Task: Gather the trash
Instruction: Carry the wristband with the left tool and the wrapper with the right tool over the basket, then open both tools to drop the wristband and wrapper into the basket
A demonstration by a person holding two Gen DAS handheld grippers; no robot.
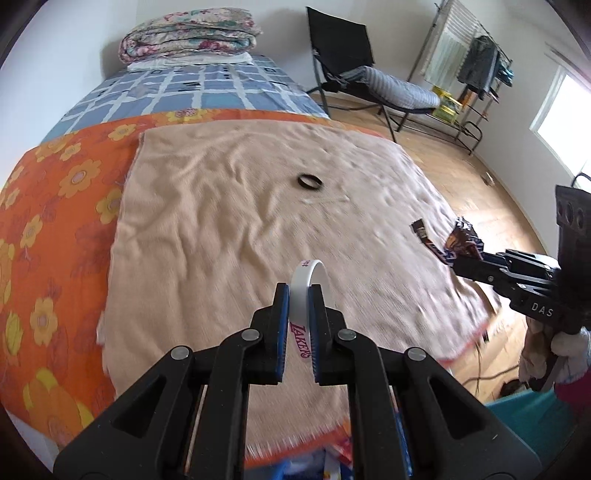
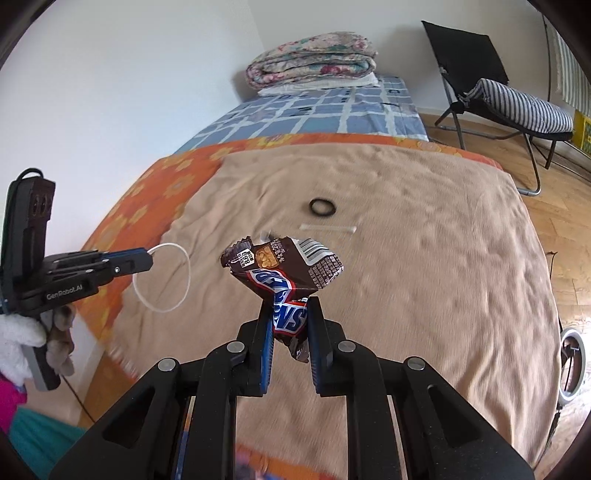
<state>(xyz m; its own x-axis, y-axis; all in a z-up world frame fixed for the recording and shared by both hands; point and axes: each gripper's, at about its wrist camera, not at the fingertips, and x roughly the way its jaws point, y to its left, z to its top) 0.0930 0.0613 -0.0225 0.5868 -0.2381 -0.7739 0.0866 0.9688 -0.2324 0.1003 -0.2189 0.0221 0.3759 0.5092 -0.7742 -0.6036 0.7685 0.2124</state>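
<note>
My left gripper (image 1: 299, 290) is shut on a white Lakers wristband (image 1: 308, 273) and holds it above the beige blanket (image 1: 221, 221). It shows at the left of the right wrist view (image 2: 149, 258), with the wristband (image 2: 162, 277) hanging from it. My right gripper (image 2: 290, 306) is shut on a brown Snickers wrapper (image 2: 280, 273), held above the blanket (image 2: 424, 277). It shows at the right of the left wrist view (image 1: 456, 264) with the wrapper (image 1: 447, 242). A black ring (image 1: 309, 181) (image 2: 322, 206) lies mid-blanket. A thin clear strip (image 2: 328, 228) lies just below it.
The bed carries an orange flowered sheet (image 1: 55, 221) and a blue checked cover (image 1: 192, 88) with folded quilts (image 1: 192, 35) at the far end. A black folding chair (image 1: 351, 55) and a clothes rack (image 1: 476, 66) stand on the wooden floor. A teal container (image 1: 532, 410) sits lower right.
</note>
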